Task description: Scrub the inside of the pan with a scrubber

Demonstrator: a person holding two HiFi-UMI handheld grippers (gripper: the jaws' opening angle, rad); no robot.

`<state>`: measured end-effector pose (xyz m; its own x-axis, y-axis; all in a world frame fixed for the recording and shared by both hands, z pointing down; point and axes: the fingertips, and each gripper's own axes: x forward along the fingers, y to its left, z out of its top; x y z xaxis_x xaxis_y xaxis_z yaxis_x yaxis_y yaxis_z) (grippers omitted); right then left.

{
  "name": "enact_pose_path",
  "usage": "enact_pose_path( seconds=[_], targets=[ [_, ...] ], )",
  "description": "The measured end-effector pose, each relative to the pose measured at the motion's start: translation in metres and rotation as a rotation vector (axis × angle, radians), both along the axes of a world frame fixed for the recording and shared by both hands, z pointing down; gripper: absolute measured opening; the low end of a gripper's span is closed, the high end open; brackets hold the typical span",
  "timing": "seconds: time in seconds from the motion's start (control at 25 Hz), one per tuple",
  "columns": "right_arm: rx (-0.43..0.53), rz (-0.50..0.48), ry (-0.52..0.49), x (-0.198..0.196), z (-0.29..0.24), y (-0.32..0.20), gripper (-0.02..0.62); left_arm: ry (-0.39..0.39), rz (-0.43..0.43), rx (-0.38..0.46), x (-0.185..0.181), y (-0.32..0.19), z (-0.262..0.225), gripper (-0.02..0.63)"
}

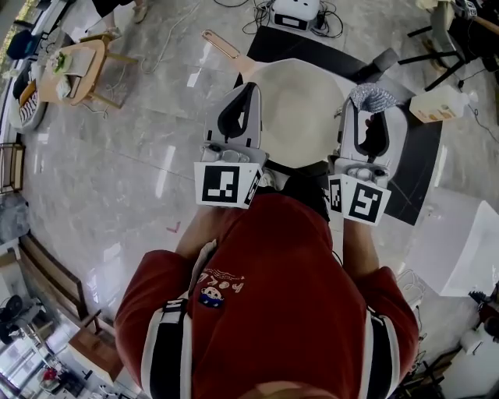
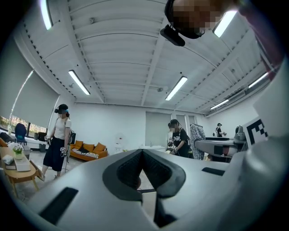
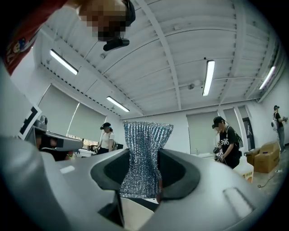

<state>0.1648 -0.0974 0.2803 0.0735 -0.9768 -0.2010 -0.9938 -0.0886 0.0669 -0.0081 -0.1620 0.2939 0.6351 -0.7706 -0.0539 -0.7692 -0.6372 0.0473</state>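
In the head view a round cream pan (image 1: pixel 300 109) with a wooden handle (image 1: pixel 221 44) rests on a black mat (image 1: pixel 413 171). My left gripper (image 1: pixel 250 88) is over the pan's left rim, shut with nothing in it. In the left gripper view its tips (image 2: pixel 142 152) meet, and it looks out level across the room. My right gripper (image 1: pixel 368 107) is over the pan's right rim, shut on a silvery mesh scrubber (image 1: pixel 374 97). In the right gripper view the scrubber (image 3: pixel 145 135) stands up between the jaws of the gripper (image 3: pixel 143 158).
A white box (image 1: pixel 440 102) sits at the mat's right, with a white sheet (image 1: pixel 460 241) nearer me. A wooden table (image 1: pixel 74 70) stands far left and a device with cables (image 1: pixel 296 12) beyond the pan. Other people (image 2: pixel 58 137) (image 3: pixel 225 140) stand about the room.
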Motion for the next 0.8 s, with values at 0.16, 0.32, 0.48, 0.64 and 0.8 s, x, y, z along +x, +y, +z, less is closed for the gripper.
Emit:
enact_pose_path(
  seconds=[0.16, 0.32, 0.48, 0.64, 0.8],
  targets=[
    [-0.01, -0.002, -0.001, 0.0, -0.002, -0.001, 0.204, -0.003, 0.004, -0.004, 0.001, -0.002, -0.001, 0.005],
    [-0.019, -0.003, 0.017, 0.001, -0.004, 0.0, 0.204, -0.007, 0.013, -0.013, 0.004, -0.002, -0.001, 0.005],
    [-0.028, -0.004, 0.022, 0.003, -0.007, 0.001, 0.204, -0.009, 0.021, -0.015, 0.008, -0.002, -0.002, 0.006],
    [-0.027, 0.004, 0.025, 0.008, -0.01, -0.001, 0.204, -0.007, 0.025, -0.017, 0.011, -0.005, -0.008, 0.005],
    [-0.032, 0.002, 0.025, 0.007, -0.013, 0.001, 0.204, -0.013, 0.025, -0.023, 0.009, -0.003, -0.009, 0.006]
  ],
)
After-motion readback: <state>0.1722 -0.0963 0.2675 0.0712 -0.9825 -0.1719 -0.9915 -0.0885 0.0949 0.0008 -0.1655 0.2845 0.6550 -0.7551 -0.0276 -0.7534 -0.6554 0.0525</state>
